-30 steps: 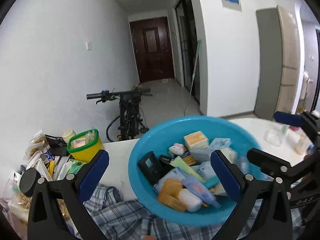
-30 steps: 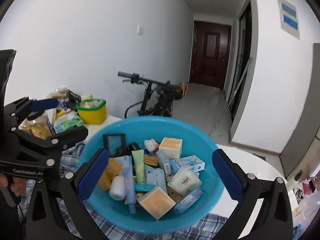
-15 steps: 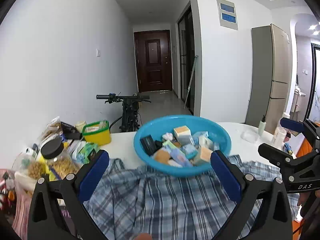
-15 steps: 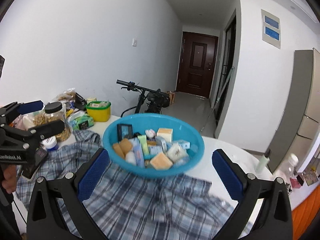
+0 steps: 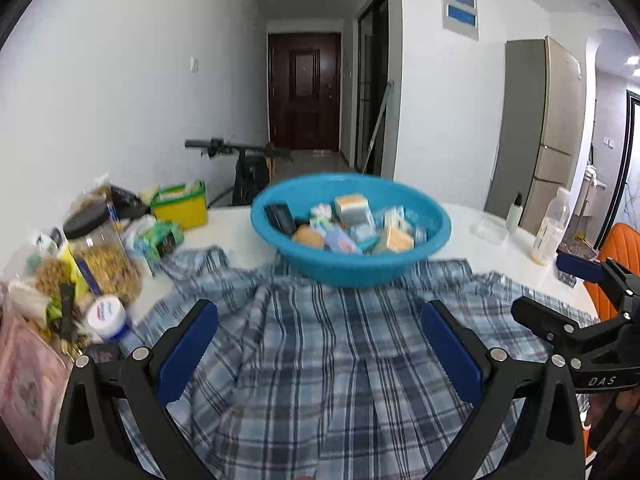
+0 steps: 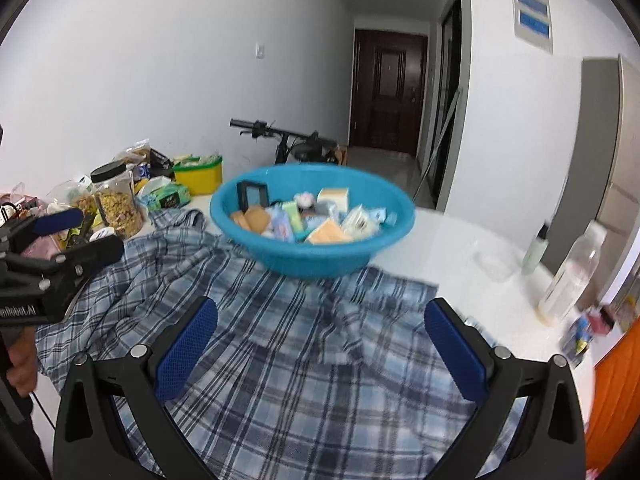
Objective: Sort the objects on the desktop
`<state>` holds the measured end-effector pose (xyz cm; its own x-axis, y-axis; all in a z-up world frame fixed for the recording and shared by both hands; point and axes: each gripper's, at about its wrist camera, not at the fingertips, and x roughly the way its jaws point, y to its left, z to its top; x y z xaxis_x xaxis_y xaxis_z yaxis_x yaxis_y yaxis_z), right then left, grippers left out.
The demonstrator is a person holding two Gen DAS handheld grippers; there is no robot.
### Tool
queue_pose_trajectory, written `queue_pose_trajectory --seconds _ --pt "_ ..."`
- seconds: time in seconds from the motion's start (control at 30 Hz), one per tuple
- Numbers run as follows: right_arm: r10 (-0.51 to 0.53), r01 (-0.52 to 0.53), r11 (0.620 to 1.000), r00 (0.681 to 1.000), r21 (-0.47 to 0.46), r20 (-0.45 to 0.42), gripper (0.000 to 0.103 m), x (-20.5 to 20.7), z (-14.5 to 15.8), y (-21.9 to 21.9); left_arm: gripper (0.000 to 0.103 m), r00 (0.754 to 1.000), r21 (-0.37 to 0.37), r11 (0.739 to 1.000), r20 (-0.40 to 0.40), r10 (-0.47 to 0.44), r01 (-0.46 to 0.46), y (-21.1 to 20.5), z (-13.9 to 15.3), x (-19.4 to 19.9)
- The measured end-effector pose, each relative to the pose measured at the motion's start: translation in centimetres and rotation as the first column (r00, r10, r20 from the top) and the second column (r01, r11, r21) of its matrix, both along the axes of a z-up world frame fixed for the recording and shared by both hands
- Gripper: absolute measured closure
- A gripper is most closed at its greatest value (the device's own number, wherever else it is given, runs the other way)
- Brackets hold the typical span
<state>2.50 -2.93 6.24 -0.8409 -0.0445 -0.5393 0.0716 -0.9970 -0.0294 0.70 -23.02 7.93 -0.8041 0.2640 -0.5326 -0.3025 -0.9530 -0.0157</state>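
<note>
Two spread hand-held grippers (image 5: 318, 332) (image 6: 320, 330), empty.

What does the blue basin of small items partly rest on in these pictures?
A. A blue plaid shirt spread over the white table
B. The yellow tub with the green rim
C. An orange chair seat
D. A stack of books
A: the blue basin sits with its near edge on the plaid shirt, which is spread over the white table.
</note>
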Motion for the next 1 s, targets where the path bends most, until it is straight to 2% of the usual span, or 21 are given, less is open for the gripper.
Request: queue_pose_trajectory --seconds 0.4,0.67,1.0 --pt "-0.019 0.025 0.998 0.993 -0.051 0.113 0.000 -1.7 -6.4 0.1 0.000 0.996 -0.049 0.999 0.086 0.001 0.003 1.4 -6.8 -1.0" --pt "-0.044 0.056 0.995 0.986 -0.078 0.158 0.000 -3.2 -8.7 1.0 0.000 0.994 -0.049 0.999 0.110 0.013 -0.008 1.7 -8.8 -2.3" --pt "-0.070 0.082 0.994 0.985 -0.070 0.157 0.000 -3.6 -9.1 1.4 0.000 0.992 -0.033 0.999 0.124 -0.001 0.005 2.2 -9.7 -3.1"
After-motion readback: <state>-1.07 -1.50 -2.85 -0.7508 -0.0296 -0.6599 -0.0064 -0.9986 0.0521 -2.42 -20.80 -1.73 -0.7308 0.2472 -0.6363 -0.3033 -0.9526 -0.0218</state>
